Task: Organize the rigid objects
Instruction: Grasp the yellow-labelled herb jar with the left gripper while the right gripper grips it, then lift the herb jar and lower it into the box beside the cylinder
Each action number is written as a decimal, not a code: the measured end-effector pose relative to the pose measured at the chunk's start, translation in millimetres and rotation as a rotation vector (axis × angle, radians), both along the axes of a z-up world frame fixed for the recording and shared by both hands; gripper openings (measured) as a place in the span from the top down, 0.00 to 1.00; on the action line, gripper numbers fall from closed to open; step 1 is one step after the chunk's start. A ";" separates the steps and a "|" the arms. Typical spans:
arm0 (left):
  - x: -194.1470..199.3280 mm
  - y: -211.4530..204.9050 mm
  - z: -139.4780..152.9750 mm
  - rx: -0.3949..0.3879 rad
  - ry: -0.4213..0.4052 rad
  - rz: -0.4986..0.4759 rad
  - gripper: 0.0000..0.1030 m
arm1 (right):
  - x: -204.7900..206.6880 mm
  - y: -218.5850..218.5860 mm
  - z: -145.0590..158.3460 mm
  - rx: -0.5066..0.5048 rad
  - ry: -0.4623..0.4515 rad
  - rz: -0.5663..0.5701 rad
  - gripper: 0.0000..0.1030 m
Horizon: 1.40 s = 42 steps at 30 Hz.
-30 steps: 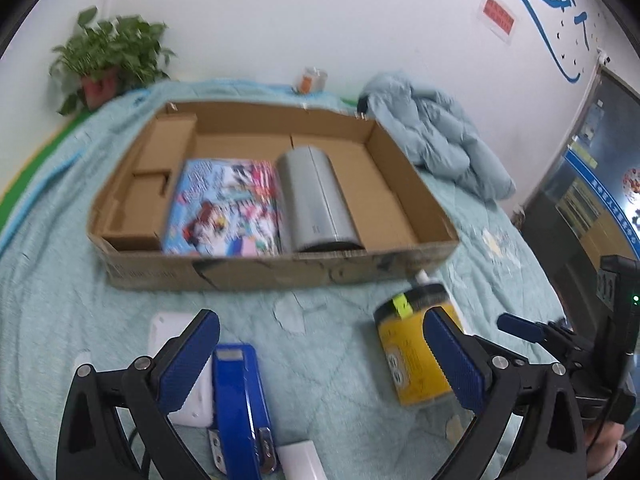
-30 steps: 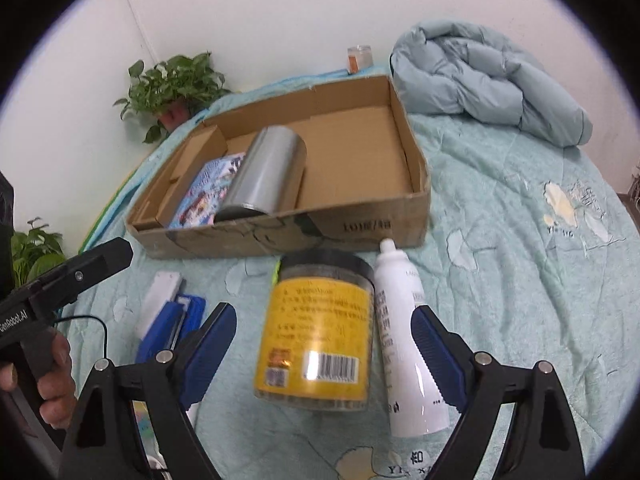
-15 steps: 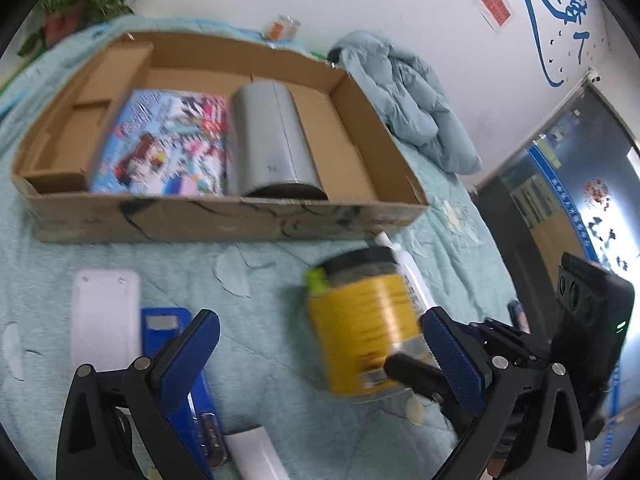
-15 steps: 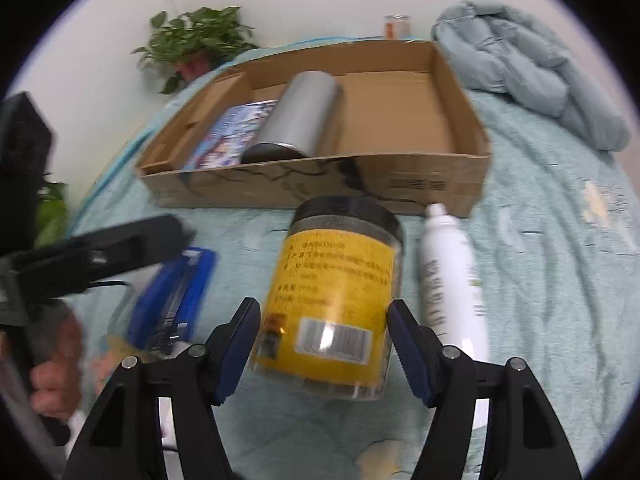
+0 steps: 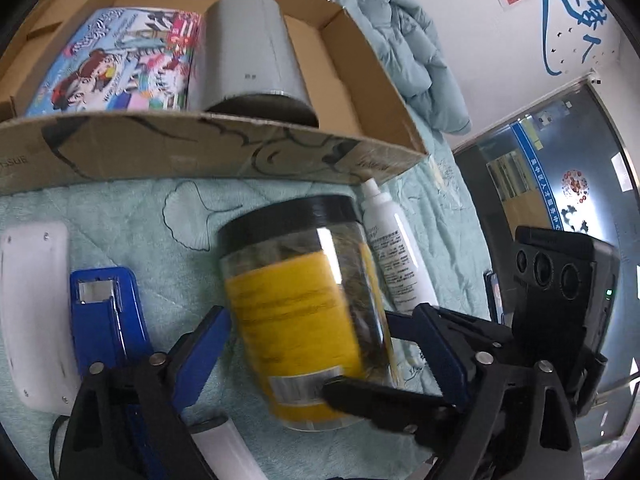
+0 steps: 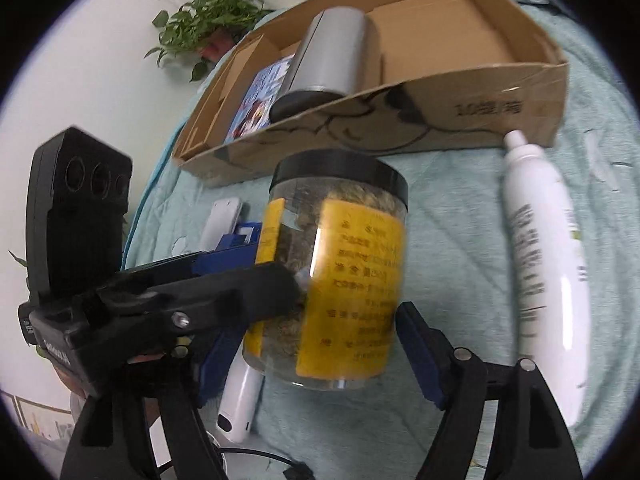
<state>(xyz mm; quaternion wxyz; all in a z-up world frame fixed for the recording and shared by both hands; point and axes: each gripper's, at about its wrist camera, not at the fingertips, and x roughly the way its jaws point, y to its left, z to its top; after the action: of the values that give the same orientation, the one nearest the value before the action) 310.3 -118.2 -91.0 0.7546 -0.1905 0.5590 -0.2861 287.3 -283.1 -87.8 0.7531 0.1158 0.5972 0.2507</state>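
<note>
A clear jar with a yellow label and black lid (image 5: 304, 312) (image 6: 340, 272) sits between the blue pads of both grippers. My left gripper (image 5: 308, 344) brackets its lower half; its jaws stand close against the jar's sides. My right gripper (image 6: 312, 360) brackets it too, and its fingers seem to press the jar. The jar is tilted and blurred, above the green bedspread. The cardboard box (image 5: 200, 152) (image 6: 440, 92) lies just beyond, holding a grey cylinder (image 5: 252, 52) and a colourful book (image 5: 120, 60).
A white spray bottle (image 5: 396, 252) (image 6: 548, 280) lies right of the jar. A blue stapler (image 5: 108, 316) and a white flat device (image 5: 32, 312) lie to the left. A white tube (image 6: 240, 396) lies below. A folded blue quilt (image 5: 408, 60) is behind the box.
Both grippers have closed in around the jar from opposite sides. The jar has rolled so its label gap shows, and it has moved closer to the box.
</note>
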 end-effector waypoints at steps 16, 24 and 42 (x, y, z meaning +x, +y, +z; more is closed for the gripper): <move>-3.8 -1.9 -10.1 0.077 -0.014 0.026 0.18 | 6.3 32.3 -1.3 -0.102 -0.031 0.037 0.18; -15.4 -4.9 15.6 0.060 -0.095 0.038 0.22 | 3.7 41.6 17.2 -0.161 -0.115 0.032 0.18; -16.2 -19.7 164.5 0.093 -0.461 -0.013 0.22 | 7.5 31.5 125.5 -0.154 -0.452 -0.026 0.19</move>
<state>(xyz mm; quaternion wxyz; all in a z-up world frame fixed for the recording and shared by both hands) 294.1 -137.9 73.6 0.8685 -0.0817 0.3854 -0.3008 294.8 -251.6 37.8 0.8773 0.0066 0.4293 0.2143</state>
